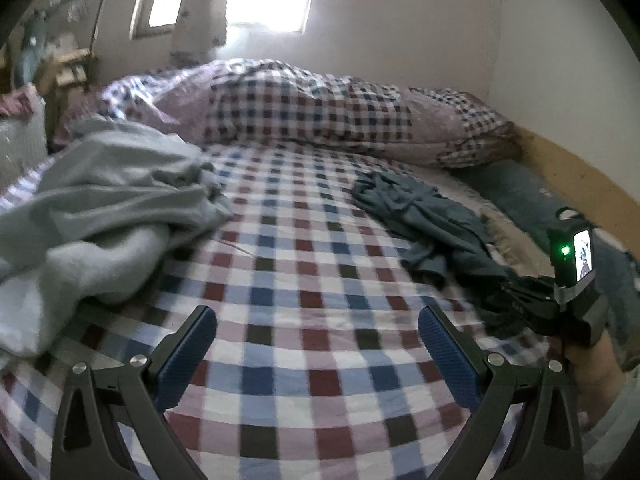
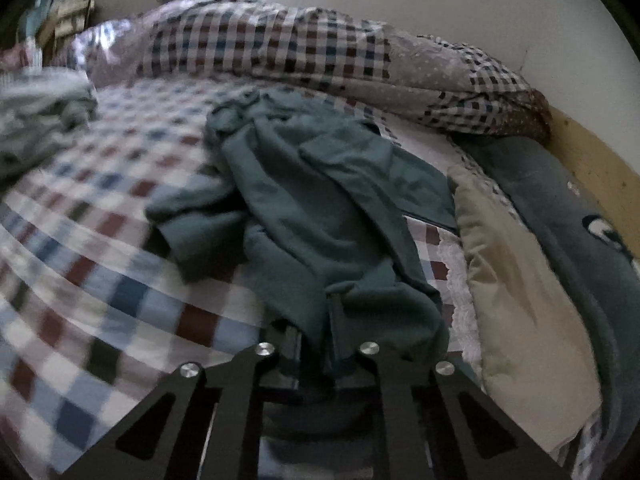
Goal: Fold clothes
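A crumpled dark teal garment (image 2: 312, 184) lies on the checked bed sheet (image 1: 280, 248); in the left wrist view the same garment (image 1: 436, 224) sits to the right of centre. My right gripper (image 2: 329, 322) is shut on its near edge, and the cloth bunches over the fingers and hides the pads. My left gripper (image 1: 317, 314) hovers open over bare sheet, nothing between its blue pads (image 1: 188, 356). A pale grey-green garment (image 1: 100, 200) is heaped at the left of the bed.
A rolled checked duvet (image 1: 304, 108) runs along the far side under the window. On the right lie a beige pillow (image 2: 520, 280) and a dark teal blanket (image 2: 560, 204) against a wooden board (image 1: 580, 184) and the wall. A clothes rack (image 1: 72, 12) stands far left.
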`<state>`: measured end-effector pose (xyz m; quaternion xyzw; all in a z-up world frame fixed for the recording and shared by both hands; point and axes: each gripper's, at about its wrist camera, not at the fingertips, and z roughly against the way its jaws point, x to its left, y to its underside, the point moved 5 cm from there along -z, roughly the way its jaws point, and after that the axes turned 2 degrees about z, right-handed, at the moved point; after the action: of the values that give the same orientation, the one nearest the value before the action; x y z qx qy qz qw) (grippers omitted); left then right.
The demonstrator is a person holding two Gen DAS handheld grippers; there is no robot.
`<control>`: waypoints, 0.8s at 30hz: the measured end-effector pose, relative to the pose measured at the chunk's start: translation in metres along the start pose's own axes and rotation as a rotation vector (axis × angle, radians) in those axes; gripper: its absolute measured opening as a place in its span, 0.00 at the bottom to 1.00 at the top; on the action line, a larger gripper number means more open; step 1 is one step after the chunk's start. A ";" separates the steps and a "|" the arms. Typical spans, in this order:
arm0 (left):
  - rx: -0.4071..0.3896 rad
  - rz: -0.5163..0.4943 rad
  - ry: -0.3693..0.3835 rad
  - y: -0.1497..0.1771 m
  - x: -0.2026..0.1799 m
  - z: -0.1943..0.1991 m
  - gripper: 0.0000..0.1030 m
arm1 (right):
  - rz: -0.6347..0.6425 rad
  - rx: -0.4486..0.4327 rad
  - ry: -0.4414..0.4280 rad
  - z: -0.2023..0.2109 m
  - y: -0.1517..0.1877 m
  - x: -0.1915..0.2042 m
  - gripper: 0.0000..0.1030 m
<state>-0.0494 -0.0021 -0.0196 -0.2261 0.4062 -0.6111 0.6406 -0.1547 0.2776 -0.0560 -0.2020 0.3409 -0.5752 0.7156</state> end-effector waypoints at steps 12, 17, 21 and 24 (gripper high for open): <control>0.100 0.138 0.390 0.004 -0.027 0.006 0.99 | -0.054 -0.186 -0.255 0.113 -0.020 0.045 0.01; 0.123 0.227 0.507 0.001 -0.028 0.009 0.99 | -0.044 -0.247 -0.347 0.157 -0.017 0.070 0.01; 0.166 0.323 0.605 -0.001 -0.021 0.004 0.99 | -0.035 -0.274 -0.407 0.191 -0.003 0.087 0.01; 0.207 0.374 0.688 0.002 -0.023 0.003 0.99 | -0.010 -0.278 -0.441 0.216 0.012 0.106 0.01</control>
<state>-0.0439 0.0196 -0.0137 0.1351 0.5672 -0.5617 0.5870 0.0204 0.1566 0.0564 -0.4206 0.2516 -0.4683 0.7352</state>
